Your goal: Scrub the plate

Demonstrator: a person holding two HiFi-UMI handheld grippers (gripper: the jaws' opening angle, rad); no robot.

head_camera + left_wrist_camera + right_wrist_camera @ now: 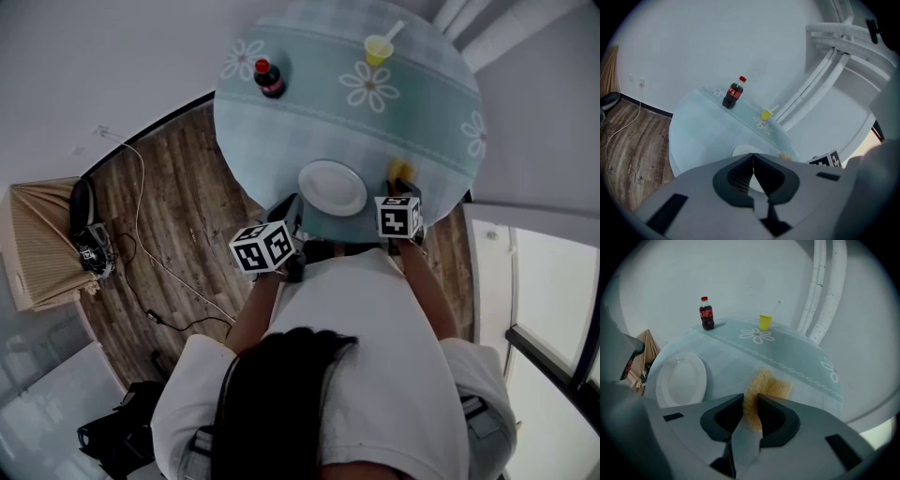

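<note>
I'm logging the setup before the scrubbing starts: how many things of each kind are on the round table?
white plate: 1
cola bottle: 1
yellow cup with a straw: 1
yellow sponge: 1
Total: 4

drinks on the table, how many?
2. A cola bottle at the table's far left; a yellow cup with a straw at the far edge, to its right. None appear hidden.
</note>
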